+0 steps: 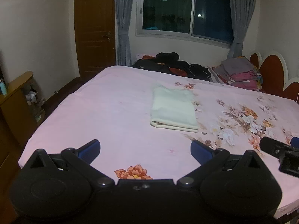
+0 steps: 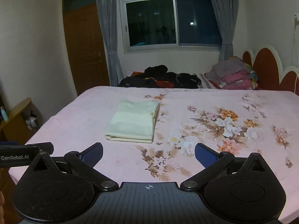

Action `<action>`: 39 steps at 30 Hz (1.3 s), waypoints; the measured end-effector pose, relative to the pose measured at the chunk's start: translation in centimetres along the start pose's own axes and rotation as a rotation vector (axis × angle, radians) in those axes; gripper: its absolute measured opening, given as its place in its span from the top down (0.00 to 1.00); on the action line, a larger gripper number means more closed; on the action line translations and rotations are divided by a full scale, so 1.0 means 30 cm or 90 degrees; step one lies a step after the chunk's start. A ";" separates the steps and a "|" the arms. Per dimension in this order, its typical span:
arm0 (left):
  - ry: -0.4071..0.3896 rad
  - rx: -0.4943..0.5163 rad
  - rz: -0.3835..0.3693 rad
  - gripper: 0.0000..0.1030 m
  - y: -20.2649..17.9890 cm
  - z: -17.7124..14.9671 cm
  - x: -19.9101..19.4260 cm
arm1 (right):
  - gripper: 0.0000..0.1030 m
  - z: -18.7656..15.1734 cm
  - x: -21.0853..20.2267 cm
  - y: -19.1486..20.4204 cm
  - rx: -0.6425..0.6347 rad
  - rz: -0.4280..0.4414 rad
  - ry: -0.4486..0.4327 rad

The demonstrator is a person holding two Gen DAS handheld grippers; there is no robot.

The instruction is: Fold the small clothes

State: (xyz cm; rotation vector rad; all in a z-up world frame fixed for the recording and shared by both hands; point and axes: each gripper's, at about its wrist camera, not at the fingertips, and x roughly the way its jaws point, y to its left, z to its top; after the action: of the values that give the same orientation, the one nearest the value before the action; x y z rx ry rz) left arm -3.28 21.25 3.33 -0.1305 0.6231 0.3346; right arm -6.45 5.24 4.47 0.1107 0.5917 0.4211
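Observation:
A pale cream garment (image 1: 173,108) lies folded into a neat rectangle on the pink floral bedsheet (image 1: 112,112); it also shows in the right wrist view (image 2: 133,123). My left gripper (image 1: 145,149) is open and empty, held above the sheet in front of the garment. My right gripper (image 2: 149,154) is open and empty too, in front of the garment and to its right. Each gripper's body shows at the edge of the other's view.
A heap of dark clothes (image 1: 172,63) and a stack of folded grey and magenta clothes (image 1: 241,72) lie at the far side of the bed. A red headboard (image 1: 271,71) stands right, a wooden cabinet (image 1: 16,100) left, a door and window behind.

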 end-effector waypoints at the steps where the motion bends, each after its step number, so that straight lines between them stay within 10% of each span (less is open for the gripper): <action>1: 0.000 0.001 0.001 0.00 -0.001 0.000 -0.002 | 0.00 0.000 -0.004 -0.001 0.002 -0.001 -0.003; 39: 0.003 0.004 -0.001 0.00 0.001 -0.003 -0.019 | 0.00 0.004 0.000 0.030 -0.016 0.006 -0.010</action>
State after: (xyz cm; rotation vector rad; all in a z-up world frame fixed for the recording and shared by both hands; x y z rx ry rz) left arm -3.76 21.09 3.58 -0.1257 0.6280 0.3310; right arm -6.70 6.07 4.75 0.0928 0.5703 0.4367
